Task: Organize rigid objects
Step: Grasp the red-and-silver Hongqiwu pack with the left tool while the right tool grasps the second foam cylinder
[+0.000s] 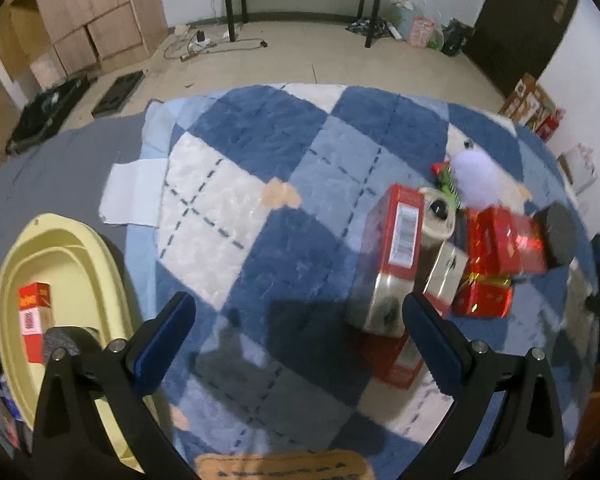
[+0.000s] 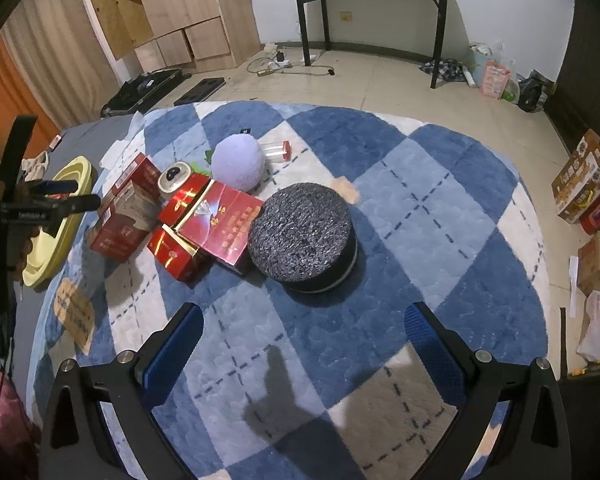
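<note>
Both claws, left claw (image 1: 299,322) and right claw (image 2: 303,334), hover spread wide and empty above the blue checked rug (image 2: 420,216).

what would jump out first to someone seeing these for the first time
Probably the heap of shiny red boxes in the middle of the blue and white checked rug, with a round dark speckled tin right beside it. A yellow tub at the rug's left edge already holds a red box.
</note>
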The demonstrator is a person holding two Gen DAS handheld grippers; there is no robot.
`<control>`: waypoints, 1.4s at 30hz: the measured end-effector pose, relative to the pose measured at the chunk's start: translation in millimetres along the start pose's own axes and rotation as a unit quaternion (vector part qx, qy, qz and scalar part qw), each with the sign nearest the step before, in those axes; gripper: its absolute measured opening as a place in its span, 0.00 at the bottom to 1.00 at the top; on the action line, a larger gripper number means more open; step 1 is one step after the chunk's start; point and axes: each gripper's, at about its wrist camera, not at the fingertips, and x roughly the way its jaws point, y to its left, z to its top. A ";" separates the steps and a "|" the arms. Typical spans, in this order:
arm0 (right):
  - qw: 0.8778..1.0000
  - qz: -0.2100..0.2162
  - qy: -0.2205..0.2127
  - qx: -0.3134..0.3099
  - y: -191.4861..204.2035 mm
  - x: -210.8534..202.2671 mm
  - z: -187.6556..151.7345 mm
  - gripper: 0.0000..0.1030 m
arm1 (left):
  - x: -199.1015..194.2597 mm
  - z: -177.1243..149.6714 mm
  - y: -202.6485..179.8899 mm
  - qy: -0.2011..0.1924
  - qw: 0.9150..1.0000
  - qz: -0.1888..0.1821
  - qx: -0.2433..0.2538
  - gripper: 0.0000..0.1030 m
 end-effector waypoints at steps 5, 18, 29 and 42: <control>1.000 0.006 -0.003 -0.015 4.0 7.2 1.6 1.00 | 5.5 15.3 -13.7 0.005 1.000 -0.021 0.013 1.00; 0.999 -0.008 0.006 -0.054 -3.4 44.0 11.0 1.00 | 37.5 29.2 -8.2 0.017 0.998 -0.067 -0.007 1.00; 0.997 -0.008 0.003 -0.073 -0.8 74.2 23.9 0.99 | 45.5 24.8 17.9 0.015 0.994 -0.102 -0.033 1.00; 0.997 -0.011 0.006 -0.078 -3.2 92.2 25.0 0.72 | 43.4 16.5 8.3 0.027 0.987 -0.158 -0.016 1.00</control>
